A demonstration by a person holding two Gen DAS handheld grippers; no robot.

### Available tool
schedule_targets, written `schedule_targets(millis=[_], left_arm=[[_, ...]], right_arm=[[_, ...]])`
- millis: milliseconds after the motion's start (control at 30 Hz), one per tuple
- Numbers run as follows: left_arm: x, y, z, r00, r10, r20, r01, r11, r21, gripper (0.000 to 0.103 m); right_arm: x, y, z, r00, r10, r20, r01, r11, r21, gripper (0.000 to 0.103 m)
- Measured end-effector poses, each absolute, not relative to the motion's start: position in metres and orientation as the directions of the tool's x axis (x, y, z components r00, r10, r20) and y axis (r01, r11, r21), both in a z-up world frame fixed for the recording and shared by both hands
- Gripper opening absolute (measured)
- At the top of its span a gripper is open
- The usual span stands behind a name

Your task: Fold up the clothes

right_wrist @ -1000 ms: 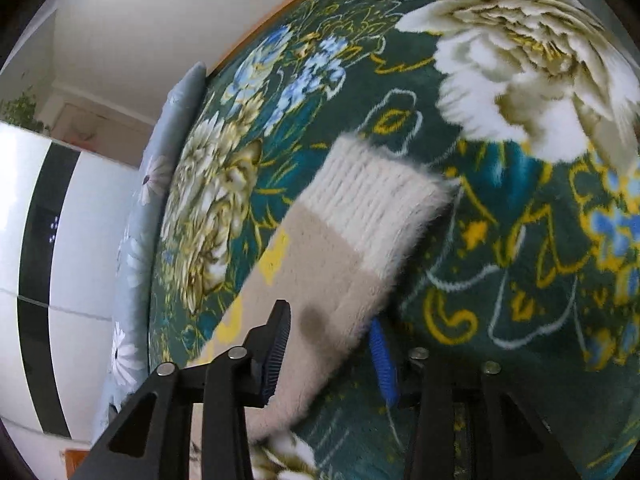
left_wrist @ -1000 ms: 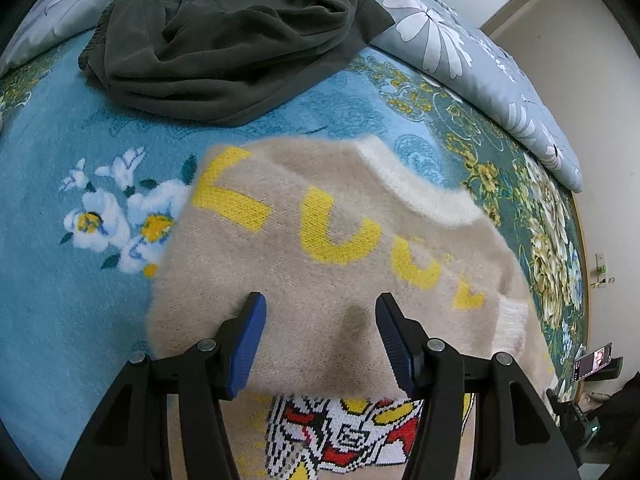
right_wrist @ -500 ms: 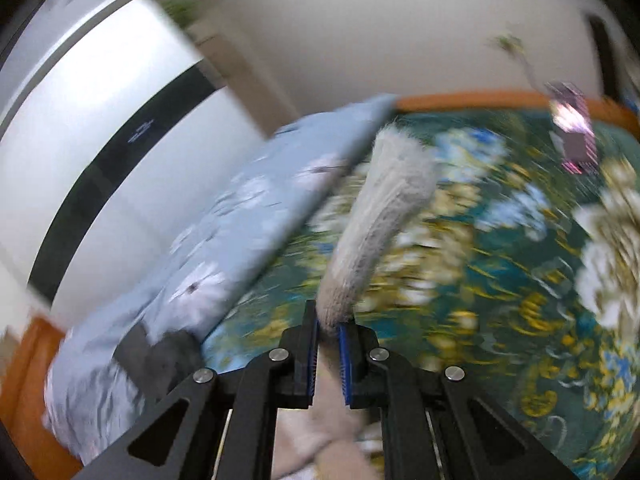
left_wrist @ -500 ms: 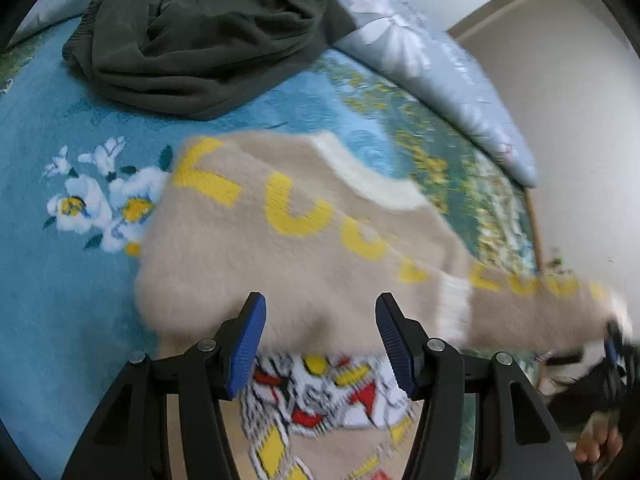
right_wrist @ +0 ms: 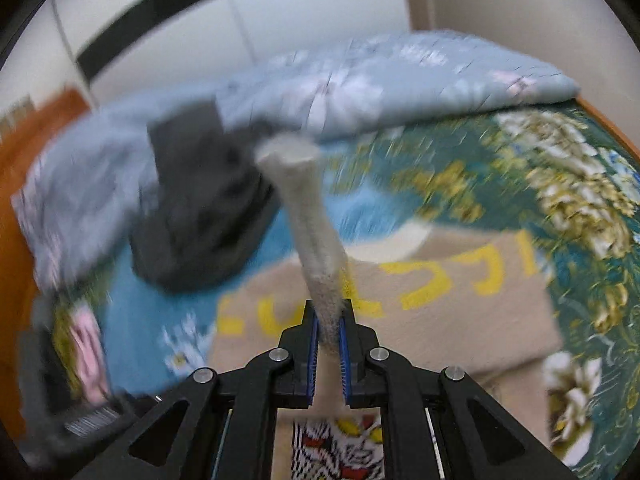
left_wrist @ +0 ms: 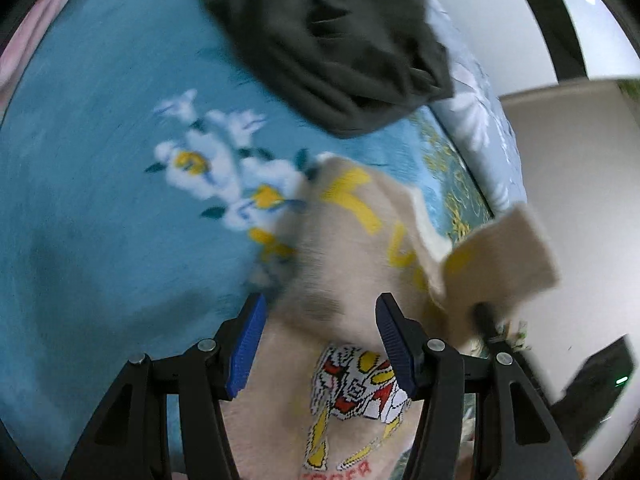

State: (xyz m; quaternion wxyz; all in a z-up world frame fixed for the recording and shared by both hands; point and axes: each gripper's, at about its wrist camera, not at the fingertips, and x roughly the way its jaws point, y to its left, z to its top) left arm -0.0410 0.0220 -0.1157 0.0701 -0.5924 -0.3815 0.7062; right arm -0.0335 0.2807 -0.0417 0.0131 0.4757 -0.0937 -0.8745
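Beige knit sweater (left_wrist: 344,280) lies on the floral bedspread (left_wrist: 100,220). Right claw (right_wrist: 328,344) is clamped on its sleeve (right_wrist: 316,232), lifted toward 12 o'clock. Left claw (left_wrist: 320,340) hangs apart above the sweater; dark garment (left_wrist: 336,40) at 12 o'clock.

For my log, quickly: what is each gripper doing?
Left gripper: open, holding nothing.
Right gripper: closed on fuzzy beige sweater sleeve.
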Motion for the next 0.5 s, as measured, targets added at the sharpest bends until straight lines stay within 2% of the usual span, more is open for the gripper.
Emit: schedule_targets(millis=[100, 233, 367, 500], left_arm=[[-0.042, 0.013, -0.124, -0.28, 0.557, -0.782, 0.392, -0.677, -0.623, 0.058], [-0.046, 0.007, -0.13, -0.28, 0.566, -0.775, 0.413, -0.658, -0.63, 0.058], [-0.05, 0.021, -0.133, -0.257, 0.628, -0.734, 0.36, -0.643, -0.676, 0.06], [-0.059, 0.05, -0.128, -0.225, 0.675, -0.702, 0.26, -0.653, -0.711, 0.063]], right_arm=[[-0.029, 0.259, -0.063, -0.486, -0.09, -0.869, -0.024, -0.993, 0.116, 0.016], [-0.011, 0.254, -0.064, -0.477, -0.161, -0.864, 0.05, -0.986, 0.157, 0.044], [0.007, 0.265, -0.056, -0.498, -0.183, -0.848, 0.04, -0.981, 0.188, 0.046], [0.028, 0.303, -0.052, -0.537, -0.167, -0.827, -0.094, -0.962, 0.255, 0.047]])
